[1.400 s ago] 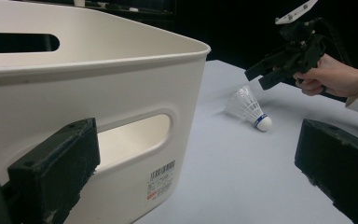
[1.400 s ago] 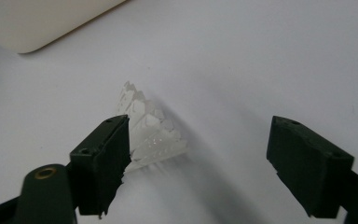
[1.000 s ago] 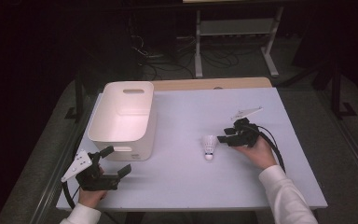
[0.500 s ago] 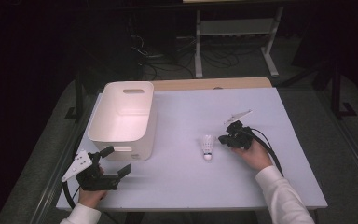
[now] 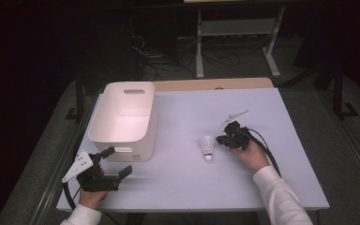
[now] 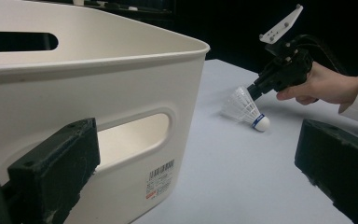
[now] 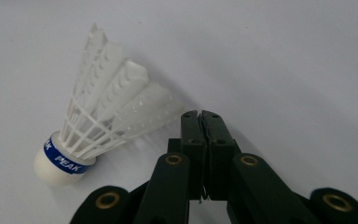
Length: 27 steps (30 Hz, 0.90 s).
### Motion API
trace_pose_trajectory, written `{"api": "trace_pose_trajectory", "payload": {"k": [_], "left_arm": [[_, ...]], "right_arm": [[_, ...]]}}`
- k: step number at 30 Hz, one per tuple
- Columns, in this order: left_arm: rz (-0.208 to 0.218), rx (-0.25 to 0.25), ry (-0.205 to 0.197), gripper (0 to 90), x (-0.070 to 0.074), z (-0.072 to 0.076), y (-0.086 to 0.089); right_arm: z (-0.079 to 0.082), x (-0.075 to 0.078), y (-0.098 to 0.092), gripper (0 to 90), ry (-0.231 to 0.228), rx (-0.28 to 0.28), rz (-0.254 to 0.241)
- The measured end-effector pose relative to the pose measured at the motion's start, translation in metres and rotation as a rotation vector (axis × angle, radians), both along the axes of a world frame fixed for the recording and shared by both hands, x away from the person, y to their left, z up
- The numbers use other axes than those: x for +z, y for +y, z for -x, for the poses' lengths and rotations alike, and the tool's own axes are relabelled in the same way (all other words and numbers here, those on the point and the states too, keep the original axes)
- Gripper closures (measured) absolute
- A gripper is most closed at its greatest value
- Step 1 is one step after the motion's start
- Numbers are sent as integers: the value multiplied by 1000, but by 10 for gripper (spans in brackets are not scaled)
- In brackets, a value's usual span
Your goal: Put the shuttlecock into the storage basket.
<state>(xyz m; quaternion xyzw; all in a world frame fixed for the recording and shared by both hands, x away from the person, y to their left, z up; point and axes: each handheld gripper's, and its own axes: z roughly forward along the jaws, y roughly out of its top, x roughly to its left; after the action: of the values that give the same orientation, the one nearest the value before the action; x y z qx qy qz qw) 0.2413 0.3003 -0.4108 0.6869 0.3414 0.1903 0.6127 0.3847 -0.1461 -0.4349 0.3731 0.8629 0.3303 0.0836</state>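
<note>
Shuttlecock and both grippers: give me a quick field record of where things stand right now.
shuttlecock: lying on its side on the table, white skirt, blue band on the cork
bin: white, left of the shuttlecock, looks empty
right gripper: jaws shut, tips beside the skirt rim; contact cannot be told
left gripper: jaws open, at the bin's near end, holding nothing
shuttlecock gripped: no
</note>
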Motion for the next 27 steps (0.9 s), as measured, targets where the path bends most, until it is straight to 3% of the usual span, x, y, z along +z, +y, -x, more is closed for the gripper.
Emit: {"api": "trace_pose_trajectory", "payload": {"k": [20,27], "left_arm": [[-18,-5,-1,0,0,0,2],[-17,-6,-1,0,0,0,2]], "right_arm": [[1,3,22,882,7,23,-30],[4,6,34,883,-5,54,-32]]}}
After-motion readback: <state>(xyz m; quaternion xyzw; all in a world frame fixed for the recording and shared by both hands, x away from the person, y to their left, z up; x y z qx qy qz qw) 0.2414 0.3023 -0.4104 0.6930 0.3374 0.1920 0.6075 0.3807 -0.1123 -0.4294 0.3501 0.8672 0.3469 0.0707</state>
